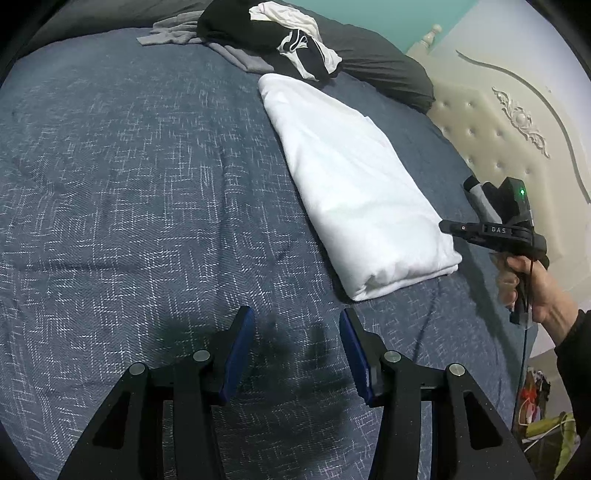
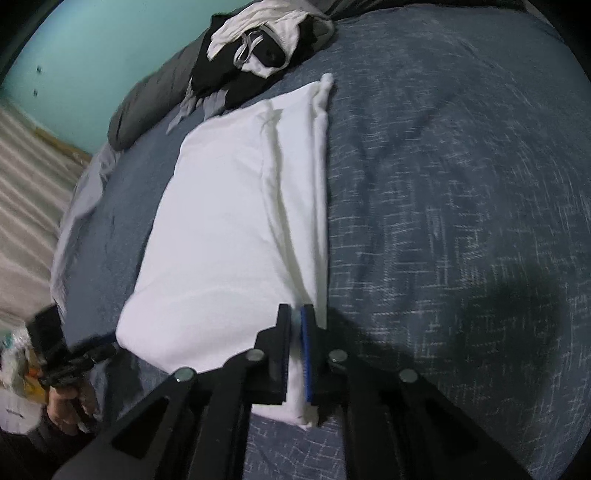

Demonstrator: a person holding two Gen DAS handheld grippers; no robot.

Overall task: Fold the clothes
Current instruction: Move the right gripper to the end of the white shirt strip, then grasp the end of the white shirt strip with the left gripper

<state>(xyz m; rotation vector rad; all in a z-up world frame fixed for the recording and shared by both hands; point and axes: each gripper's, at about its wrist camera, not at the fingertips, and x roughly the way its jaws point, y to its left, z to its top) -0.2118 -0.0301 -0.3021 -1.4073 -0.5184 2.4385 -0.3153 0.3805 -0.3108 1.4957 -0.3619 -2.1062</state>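
A: Where is the folded white garment (image 2: 229,236)?
B: Flat on the bed (image 1: 129,184), just short of the dark clothes pile (image 1: 266,33) and grey pillow (image 1: 384,70).
A: The jaws?
B: Right gripper (image 2: 295,317) is clamped on the garment's near corner. Left gripper (image 1: 297,325) stands apart, empty, over bare cover beside the garment.

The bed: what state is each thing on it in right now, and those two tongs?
White garment: folded into a flat rectangle, one edge pinched.
Clothes pile: unfolded, heaped at the far end.
Left tongs: open, holding nothing.
Right tongs: shut on the white garment's edge.
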